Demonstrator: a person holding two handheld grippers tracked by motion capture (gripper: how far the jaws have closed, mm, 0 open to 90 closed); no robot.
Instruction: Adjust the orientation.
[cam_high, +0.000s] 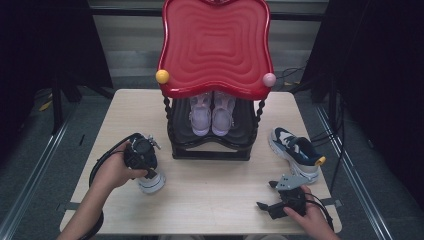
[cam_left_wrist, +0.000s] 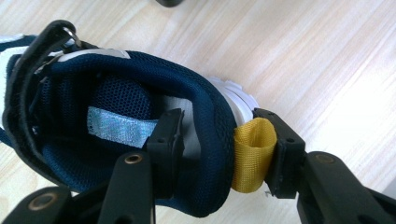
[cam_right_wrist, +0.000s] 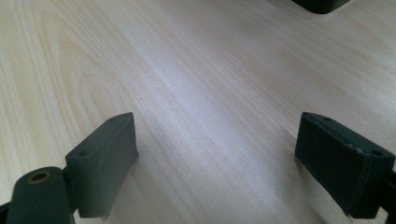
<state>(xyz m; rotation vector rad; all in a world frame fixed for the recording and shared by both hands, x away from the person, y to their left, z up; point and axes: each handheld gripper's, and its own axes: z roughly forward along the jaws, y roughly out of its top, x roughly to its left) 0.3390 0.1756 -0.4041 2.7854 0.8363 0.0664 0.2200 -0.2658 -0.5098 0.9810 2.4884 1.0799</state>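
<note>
My left gripper (cam_high: 144, 159) points down at the front left of the table and is shut on the heel of a navy sneaker (cam_high: 152, 182). In the left gripper view, the left gripper (cam_left_wrist: 219, 133) has one jaw inside the navy sneaker (cam_left_wrist: 116, 116), and the other presses on the yellow heel loop (cam_left_wrist: 253, 154). The padded collar is pinched between them. The matching navy and white sneaker (cam_high: 295, 147) lies on the table at the right. My right gripper (cam_high: 265, 195) rests near the front right edge, open, with only bare wood between the jaws of the right gripper (cam_right_wrist: 217, 140).
A shoe rack with a red wavy top (cam_high: 215, 45) stands at the back middle of the wooden table (cam_high: 215, 185). A pair of pale pink shoes (cam_high: 211, 115) sits on its lower black shelf. Cables trail from both grippers.
</note>
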